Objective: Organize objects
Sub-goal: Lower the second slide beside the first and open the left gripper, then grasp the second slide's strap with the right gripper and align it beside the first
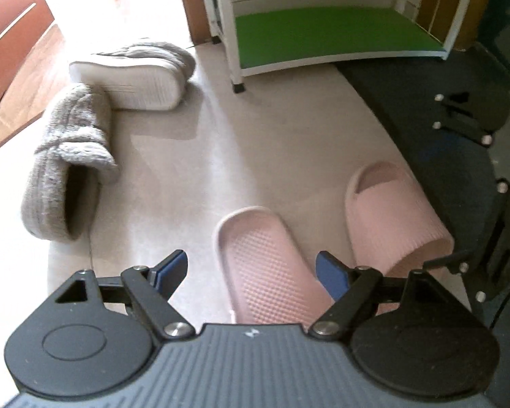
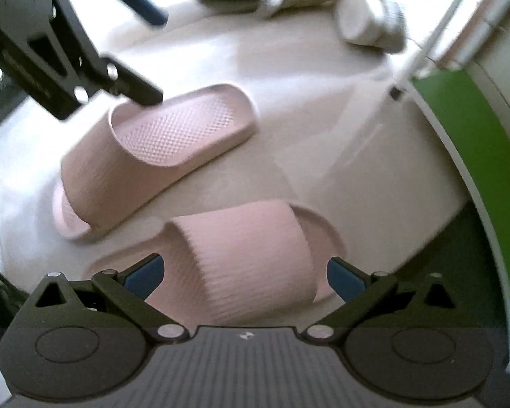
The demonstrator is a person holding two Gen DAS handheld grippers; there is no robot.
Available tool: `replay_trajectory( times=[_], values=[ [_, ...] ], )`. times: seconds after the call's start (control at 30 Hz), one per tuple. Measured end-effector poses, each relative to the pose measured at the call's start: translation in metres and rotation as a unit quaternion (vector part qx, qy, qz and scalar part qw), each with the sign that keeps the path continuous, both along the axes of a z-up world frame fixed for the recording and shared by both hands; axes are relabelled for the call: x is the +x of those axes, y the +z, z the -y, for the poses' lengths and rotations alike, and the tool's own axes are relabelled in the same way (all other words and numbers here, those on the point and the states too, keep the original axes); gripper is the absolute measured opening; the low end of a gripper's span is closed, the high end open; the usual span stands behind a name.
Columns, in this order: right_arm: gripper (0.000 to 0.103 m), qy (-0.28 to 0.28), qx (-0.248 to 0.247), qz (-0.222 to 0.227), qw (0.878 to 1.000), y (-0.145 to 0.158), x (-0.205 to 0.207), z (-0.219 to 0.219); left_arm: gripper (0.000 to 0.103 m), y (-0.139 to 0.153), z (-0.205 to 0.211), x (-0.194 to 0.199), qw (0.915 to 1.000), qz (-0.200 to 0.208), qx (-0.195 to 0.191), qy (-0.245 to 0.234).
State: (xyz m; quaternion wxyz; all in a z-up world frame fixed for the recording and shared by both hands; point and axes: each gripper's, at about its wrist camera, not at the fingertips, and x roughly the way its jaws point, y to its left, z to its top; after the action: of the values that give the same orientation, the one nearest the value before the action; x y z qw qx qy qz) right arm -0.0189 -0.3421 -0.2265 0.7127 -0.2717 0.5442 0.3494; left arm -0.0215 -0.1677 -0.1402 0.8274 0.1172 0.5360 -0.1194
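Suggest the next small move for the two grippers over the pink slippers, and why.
Probably lower both and close: the left gripper hangs open around one pink ribbed rubber slipper, the right gripper open around the other's strap. Neither is gripped yet; the green-floored white shelf waits.

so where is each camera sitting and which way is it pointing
Left wrist: on the left hand-held gripper, looking down and forward at a pink slipper, grey slippers and a white rack; its open fingers show, with the right hand-held gripper at the edge.
Right wrist: on the right hand-held gripper, open above the other pink slipper.
Shared: both pink slippers, grey slippers, green shelf.
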Motion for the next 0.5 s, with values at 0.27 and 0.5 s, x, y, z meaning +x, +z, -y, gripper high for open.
replay_trajectory(
  times=[0.27, 0.5],
  values=[
    [0.091, 0.064, -0.056, -0.056, 0.995, -0.046, 0.016, -0.025, 0.083, -0.014, -0.016, -0.004, 0.9998, 0.003, -0.010, 0.017],
    [0.081, -0.020, -0.041, -0.074, 0.996, -0.033, 0.002, 0.000, 0.083, -0.020, -0.028, 0.002, 0.9985, -0.005, -0.026, 0.047]
  ],
)
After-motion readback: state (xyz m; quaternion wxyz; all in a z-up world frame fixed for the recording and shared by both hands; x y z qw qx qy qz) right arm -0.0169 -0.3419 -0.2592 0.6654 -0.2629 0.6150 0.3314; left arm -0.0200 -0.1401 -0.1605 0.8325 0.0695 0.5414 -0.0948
